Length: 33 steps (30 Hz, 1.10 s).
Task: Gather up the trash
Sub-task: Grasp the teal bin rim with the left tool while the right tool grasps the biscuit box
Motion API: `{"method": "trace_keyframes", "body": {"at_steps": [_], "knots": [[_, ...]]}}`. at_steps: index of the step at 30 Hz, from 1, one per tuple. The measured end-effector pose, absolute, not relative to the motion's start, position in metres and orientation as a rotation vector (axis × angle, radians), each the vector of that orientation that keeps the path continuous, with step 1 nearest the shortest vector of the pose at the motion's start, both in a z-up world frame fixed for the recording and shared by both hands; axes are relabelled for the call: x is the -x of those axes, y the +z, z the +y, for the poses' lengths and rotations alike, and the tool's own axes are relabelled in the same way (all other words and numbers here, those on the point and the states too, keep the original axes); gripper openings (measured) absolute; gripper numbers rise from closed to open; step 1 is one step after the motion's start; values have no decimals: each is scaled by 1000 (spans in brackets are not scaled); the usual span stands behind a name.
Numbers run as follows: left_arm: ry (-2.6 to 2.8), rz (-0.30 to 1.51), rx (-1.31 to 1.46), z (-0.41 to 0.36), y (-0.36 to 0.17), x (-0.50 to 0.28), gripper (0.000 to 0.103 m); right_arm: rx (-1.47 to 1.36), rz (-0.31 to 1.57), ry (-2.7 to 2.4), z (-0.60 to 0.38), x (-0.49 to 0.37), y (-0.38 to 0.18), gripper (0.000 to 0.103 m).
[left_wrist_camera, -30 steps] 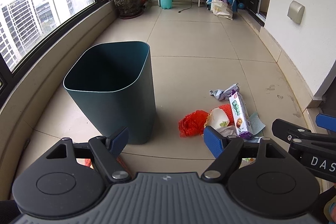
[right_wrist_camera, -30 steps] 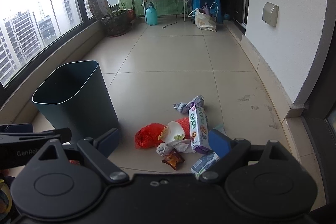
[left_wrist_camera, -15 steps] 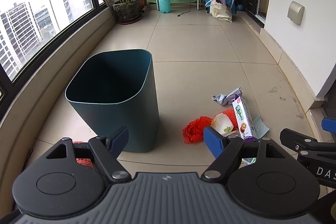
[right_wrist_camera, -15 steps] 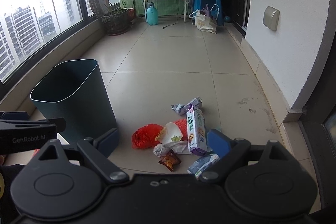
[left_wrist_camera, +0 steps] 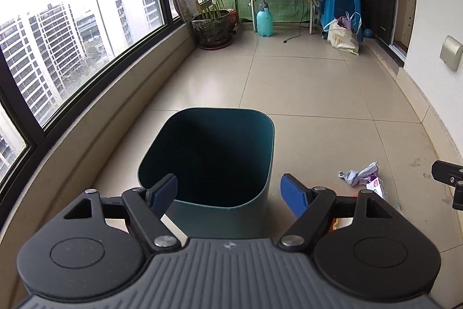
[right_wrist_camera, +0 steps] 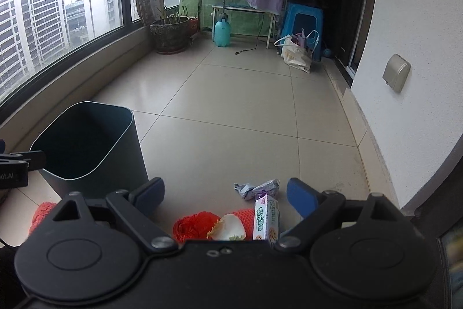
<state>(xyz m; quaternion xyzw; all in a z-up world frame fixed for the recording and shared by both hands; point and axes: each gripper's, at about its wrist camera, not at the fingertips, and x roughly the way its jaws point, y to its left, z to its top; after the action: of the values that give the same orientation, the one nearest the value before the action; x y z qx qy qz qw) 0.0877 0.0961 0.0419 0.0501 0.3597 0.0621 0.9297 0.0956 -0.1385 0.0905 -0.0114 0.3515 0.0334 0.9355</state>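
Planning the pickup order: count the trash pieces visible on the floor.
5, maybe more hidden behind the right claw: crumpled wrapper, biscuit box, red net, white peel, and an orange net beside the bin.

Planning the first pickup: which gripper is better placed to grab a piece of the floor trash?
Probably the right. The right gripper is open with the cookie box and crumpled wrapper directly ahead of its fingers. The left gripper, also open, faces the bin, with the trash off to its side.
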Motion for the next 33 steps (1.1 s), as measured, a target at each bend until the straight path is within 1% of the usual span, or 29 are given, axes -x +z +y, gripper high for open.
{"method": "trace_keyframes", "body": {"at_steps": [4,10,18,20,25,27,30,31,33], "knots": [[189,742,-111,126,39,-107,78,38,746,80,-137,-122,79,91],[280,795,-86,168,24,-147,78,73,770,92,-137,-168,56,90],[348,916,-71,205,-10,-196,78,71,864,93,-175,-234,3,92],[359,936,-72,209,-20,-203,78,48,924,77,-192,-248,-18,91],[358,990,-56,217,-42,-216,78,-7,1056,-1,-226,-266,-80,84],[358,1002,-60,219,-48,-220,78,-35,1109,-30,-237,-271,-105,78],[347,1019,-66,220,-55,-226,78,-67,1174,-62,-249,-279,-136,77],[345,1020,-70,220,-56,-228,77,-71,1185,-66,-250,-278,-142,76],[339,1029,-85,220,-60,-231,69,-82,1203,-70,-253,-279,-155,76]]}}
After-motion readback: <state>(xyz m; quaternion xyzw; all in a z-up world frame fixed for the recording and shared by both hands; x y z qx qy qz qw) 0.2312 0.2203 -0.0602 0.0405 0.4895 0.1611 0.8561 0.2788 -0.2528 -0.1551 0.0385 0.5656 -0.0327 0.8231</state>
